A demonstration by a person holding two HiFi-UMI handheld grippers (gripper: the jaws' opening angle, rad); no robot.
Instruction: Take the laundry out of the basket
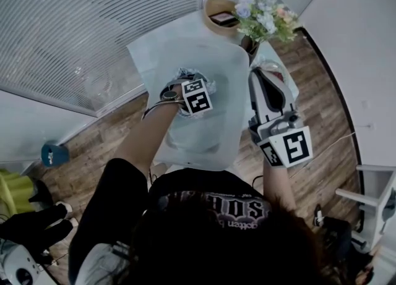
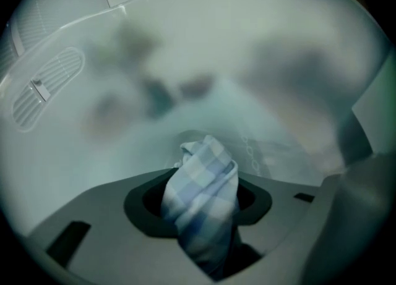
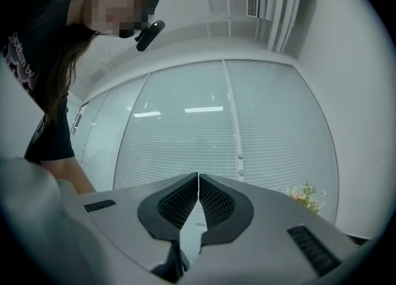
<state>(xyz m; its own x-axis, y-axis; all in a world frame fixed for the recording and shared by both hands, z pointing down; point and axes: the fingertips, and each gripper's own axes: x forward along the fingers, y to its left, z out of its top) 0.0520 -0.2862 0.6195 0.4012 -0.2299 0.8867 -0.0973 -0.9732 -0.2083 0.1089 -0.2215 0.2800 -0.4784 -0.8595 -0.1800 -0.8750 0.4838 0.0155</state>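
Note:
A tall translucent white laundry basket [image 1: 216, 70] stands in front of me. My left gripper [image 1: 190, 83] reaches down into its mouth, where crumpled pale cloth shows. In the left gripper view a blue-and-white checked cloth [image 2: 201, 182] stands bunched between the jaws, and my left gripper [image 2: 201, 209] is shut on it, with the basket's milky wall [image 2: 124, 55] all around. My right gripper [image 1: 258, 80] is held up beside the basket's right rim. In its own view the right gripper [image 3: 198, 192] is shut with nothing in it, pointing up at the window blinds.
A vase of flowers [image 1: 263, 18] and a round wooden tray [image 1: 219, 13] sit just behind the basket. A glass wall with blinds [image 1: 86, 30] runs on the left. A teal object [image 1: 54, 154] lies on the wood floor, and a white shelf [image 1: 371, 200] stands at right.

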